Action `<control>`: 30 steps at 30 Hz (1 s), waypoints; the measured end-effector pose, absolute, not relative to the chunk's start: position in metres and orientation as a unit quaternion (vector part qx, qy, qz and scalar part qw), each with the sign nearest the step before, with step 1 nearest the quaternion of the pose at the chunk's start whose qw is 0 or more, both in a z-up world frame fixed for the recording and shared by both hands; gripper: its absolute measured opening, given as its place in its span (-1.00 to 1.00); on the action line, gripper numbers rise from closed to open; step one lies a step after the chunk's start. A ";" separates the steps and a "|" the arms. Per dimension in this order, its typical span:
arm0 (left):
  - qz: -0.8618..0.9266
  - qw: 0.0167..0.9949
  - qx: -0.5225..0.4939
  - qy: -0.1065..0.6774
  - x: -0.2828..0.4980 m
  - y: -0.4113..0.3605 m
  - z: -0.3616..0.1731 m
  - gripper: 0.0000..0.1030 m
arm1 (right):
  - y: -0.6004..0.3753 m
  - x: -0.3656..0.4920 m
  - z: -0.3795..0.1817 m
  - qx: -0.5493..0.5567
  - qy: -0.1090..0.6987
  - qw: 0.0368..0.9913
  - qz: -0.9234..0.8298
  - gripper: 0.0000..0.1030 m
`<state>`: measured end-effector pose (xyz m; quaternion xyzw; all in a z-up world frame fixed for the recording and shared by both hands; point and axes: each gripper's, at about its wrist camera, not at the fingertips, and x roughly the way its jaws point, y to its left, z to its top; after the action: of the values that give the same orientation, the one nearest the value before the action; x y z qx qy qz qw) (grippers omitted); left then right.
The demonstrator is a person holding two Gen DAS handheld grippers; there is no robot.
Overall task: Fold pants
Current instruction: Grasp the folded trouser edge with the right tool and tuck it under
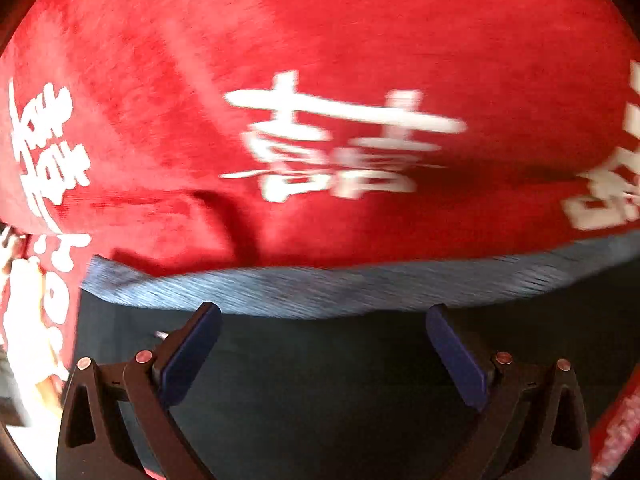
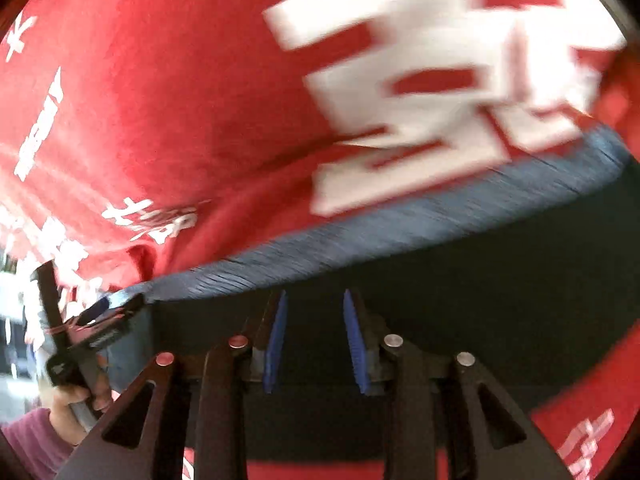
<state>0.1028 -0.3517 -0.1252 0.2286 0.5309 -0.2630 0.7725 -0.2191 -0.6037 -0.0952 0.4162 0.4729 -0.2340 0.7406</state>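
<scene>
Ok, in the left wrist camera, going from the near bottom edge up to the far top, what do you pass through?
Left gripper with its fingers spread wide and nothing between them → dark pants fabric → grey-blue waistband → red cloth with white characters.

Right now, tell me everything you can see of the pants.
The pants are dark, navy to black, with a soft knit look. A lighter heathered blue-grey band, likely the waistband or a hem, runs along their far edge. They lie flat on the red cloth with white characters. Both views are motion-blurred. The left claw is wide open above them; the right claw stands narrowly open with nothing between its pads. Neither grips the fabric.
</scene>
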 end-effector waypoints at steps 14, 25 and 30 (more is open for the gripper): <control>-0.315 0.740 0.240 0.544 -0.025 -0.457 -0.162 1.00 | -0.689 -0.381 -0.108 0.467 0.400 0.659 -0.433 -0.08; -0.314 0.742 0.251 0.536 -0.036 -0.459 -0.155 1.00 | -0.711 -0.374 -0.089 0.386 0.455 0.687 -0.415 -0.76; -0.311 0.743 0.249 0.538 -0.038 -0.458 -0.155 1.00 | -0.704 -0.391 -0.084 0.431 0.431 0.661 -0.438 -0.51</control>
<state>-0.0381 -0.4579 -0.1546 0.2488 0.5375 -0.3110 0.7432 -0.3912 -0.7036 -0.0835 0.4309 0.4313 -0.4376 0.6609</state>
